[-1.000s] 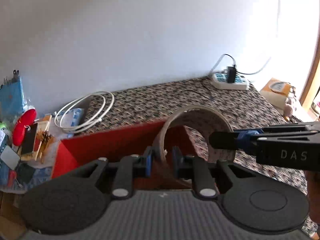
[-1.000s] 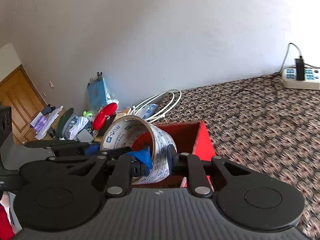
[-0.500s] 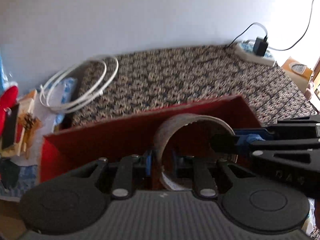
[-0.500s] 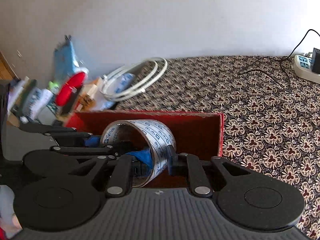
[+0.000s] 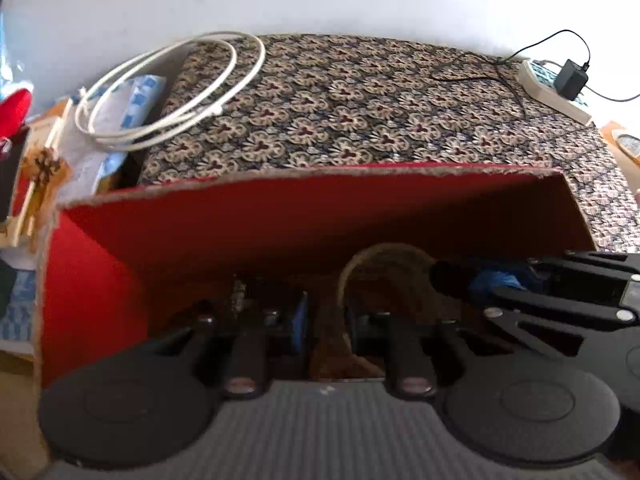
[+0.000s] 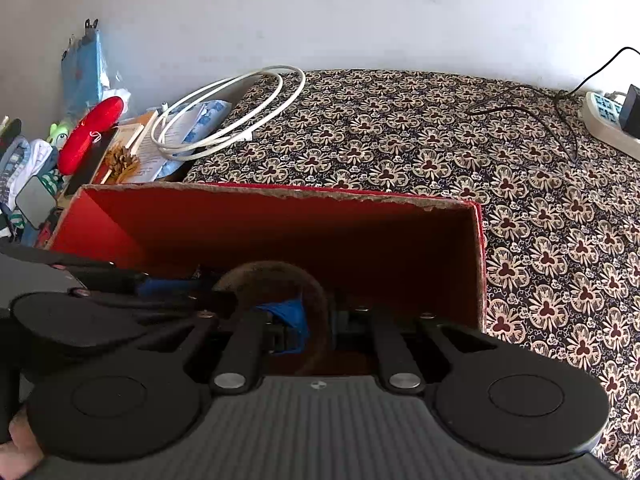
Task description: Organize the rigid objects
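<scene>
A roll of tape [image 5: 362,268] sits low inside an open red cardboard box [image 5: 280,208]. It also shows in the right wrist view [image 6: 280,272], inside the same box [image 6: 280,220]. My left gripper [image 5: 326,320] is shut on the roll's near wall. My right gripper [image 6: 320,320] is shut on the opposite side of the roll's wall and shows in the left wrist view [image 5: 456,280], entering from the right. Both grippers are down inside the box. The roll's lower part is in shadow.
The box stands on a floral patterned cloth [image 6: 440,140]. A coiled white cable [image 6: 224,116] lies behind the box to the left. A power strip with a plugged adapter [image 6: 612,120] is at the far right. Clutter with a red case [image 6: 92,132] sits at the left.
Both grippers have lowered the tape roll from above the box rim down into the box. The views now look more steeply down.
</scene>
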Action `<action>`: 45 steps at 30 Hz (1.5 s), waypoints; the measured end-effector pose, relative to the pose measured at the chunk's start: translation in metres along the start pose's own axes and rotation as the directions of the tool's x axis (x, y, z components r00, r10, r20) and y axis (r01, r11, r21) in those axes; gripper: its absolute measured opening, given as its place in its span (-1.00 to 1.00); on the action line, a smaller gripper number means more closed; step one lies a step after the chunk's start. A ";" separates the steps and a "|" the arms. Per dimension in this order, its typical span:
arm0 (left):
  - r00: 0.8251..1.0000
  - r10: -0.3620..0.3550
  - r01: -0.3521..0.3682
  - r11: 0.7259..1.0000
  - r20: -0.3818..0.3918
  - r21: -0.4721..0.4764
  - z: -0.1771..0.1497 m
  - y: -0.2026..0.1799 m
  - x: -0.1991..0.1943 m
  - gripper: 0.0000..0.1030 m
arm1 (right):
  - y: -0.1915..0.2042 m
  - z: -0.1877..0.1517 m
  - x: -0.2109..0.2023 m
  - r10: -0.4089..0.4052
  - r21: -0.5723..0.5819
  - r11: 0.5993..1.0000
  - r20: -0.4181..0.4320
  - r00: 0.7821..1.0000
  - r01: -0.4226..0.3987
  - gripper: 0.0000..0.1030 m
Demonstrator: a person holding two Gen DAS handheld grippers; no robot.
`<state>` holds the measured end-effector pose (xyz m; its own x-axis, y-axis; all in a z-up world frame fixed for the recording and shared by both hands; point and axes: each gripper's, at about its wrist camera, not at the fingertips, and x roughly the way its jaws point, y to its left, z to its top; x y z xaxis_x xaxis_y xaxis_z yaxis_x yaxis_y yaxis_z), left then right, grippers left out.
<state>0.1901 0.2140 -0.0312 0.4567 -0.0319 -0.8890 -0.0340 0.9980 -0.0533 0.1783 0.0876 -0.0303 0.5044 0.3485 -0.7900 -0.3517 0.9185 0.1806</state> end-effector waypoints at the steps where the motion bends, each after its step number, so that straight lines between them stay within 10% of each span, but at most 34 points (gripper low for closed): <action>1: 1.000 0.010 -0.010 1.000 0.005 0.000 -0.001 -0.001 -0.001 -0.56 | 0.001 -0.001 -0.001 -0.007 -0.002 1.000 0.004 1.000 0.007 -1.00; 30: 0.975 0.160 -0.162 0.987 0.155 0.001 -0.006 -0.009 -0.020 0.21 | 0.007 -0.008 -0.021 -0.063 -0.003 0.998 0.208 0.976 0.065 -1.00; 45: 0.958 0.242 -0.251 0.967 0.152 0.046 -0.012 -0.021 -0.018 0.25 | 0.006 -0.010 -0.024 -0.054 0.017 0.999 0.216 0.975 0.051 -1.00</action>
<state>0.1717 0.1927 -0.0194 0.5648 0.2188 -0.7957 -0.1070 0.9755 0.1923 0.1560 0.0830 -0.0160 0.6812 0.3307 -0.6531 -0.3122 0.9382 0.1495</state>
